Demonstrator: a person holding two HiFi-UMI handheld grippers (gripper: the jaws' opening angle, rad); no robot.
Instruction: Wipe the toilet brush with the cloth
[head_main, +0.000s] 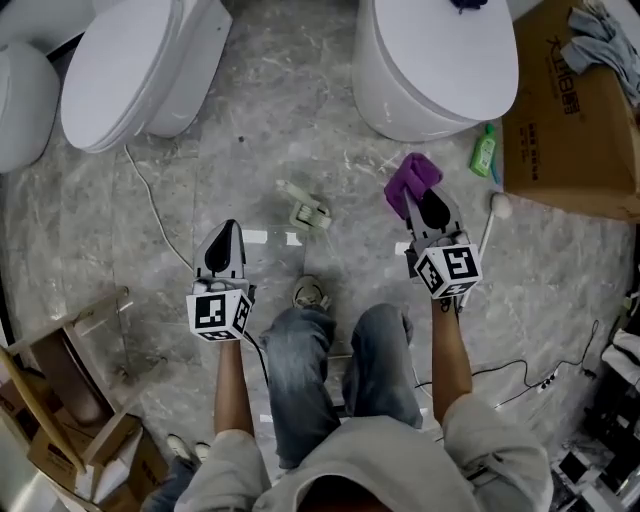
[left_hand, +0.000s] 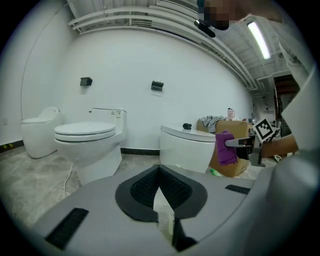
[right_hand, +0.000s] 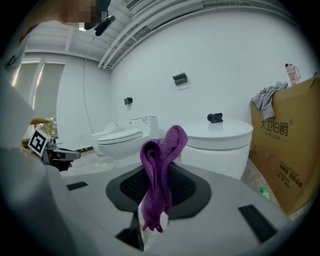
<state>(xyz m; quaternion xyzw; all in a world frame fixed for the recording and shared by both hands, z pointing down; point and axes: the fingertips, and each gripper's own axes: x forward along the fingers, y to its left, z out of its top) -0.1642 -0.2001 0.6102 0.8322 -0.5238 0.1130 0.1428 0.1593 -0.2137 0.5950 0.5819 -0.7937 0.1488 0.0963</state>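
Note:
My right gripper (head_main: 428, 207) (right_hand: 159, 172) is shut on a purple cloth (head_main: 411, 180) (right_hand: 161, 165), which bunches above the pads and hangs down between them. My left gripper (head_main: 224, 243) (left_hand: 160, 175) is shut with nothing visibly held; it hovers over bare floor. A pale green-and-white brush-like object (head_main: 305, 208) lies on the floor between the two grippers. A white round-headed stick (head_main: 499, 206) lies just right of the right gripper. Which of the two is the toilet brush I cannot tell. From the left gripper view the cloth (left_hand: 226, 148) shows at the right.
Two white toilets (head_main: 140, 60) (head_main: 435, 60) stand ahead, with a green bottle (head_main: 484, 152) and a cardboard box (head_main: 570, 110) to the right. A cable (head_main: 150, 200) runs over the marble floor. Wooden pieces (head_main: 60, 400) lie at lower left; the person's legs (head_main: 340, 370) are below.

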